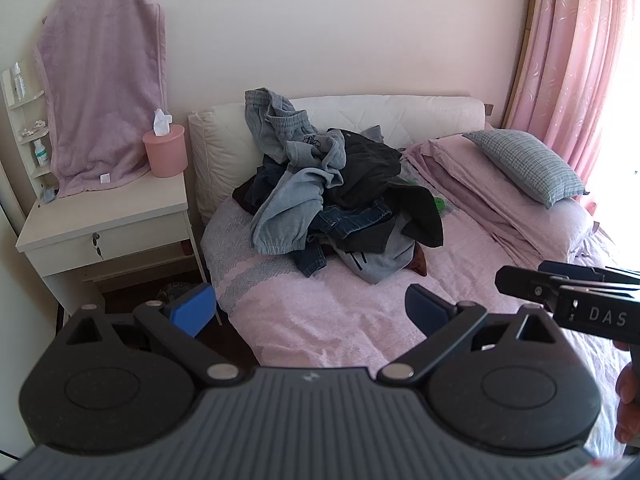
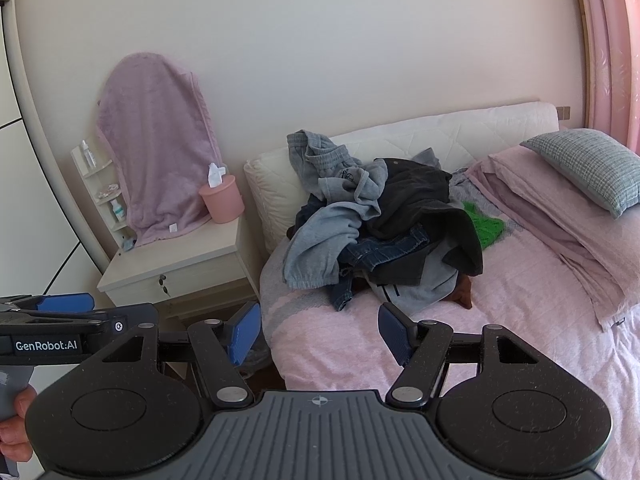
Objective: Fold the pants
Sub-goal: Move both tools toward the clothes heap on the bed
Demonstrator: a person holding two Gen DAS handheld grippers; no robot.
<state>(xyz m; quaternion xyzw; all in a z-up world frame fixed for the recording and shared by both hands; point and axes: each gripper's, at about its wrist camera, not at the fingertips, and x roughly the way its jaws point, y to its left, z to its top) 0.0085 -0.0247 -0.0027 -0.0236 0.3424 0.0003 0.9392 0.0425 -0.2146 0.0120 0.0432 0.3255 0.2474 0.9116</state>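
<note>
Both grippers up over the near end of the bed [image 1: 340,320], nothing in either one. Left gripper [image 1: 310,310]: jaws spread wide, released, only pink bedcover showing btwn the blue pads. Right gripper [image 2: 320,330]: jaws also apart, released, empty.

Pants are in the clothes pile [image 1: 340,208], far-centre on the bed, heaped up against the white headboard cushion [image 1: 400,116]. Pile is straight ahead of both sets of jaws and well apart from them, w/ a bare strip of bedcover in between. So the reach looks like forward and down, no sideways swing needed.

Top-left of the heap: the light grey sweatpants [image 2: 316,236]. Waistband sits high at the far side, one leg trails down toward the near-left, elastic cuff hanging at the pile's near edge. Long axis roughly far-to-near, leaning left. That cuff is the closest bit of fabric to either tool.

Which is nearer? In the left wrist view the right gripper pokes in at the right edge, roughly level w/ the left's pads, so I'd call it about even. Left side prob lines up better w/ that cuff; right side w/ the dark garments [image 2: 424,200] and denim [image 2: 380,252] mid-pile.

Nightstand [image 1: 108,216] sits left of the bed, clear of the path.
</note>
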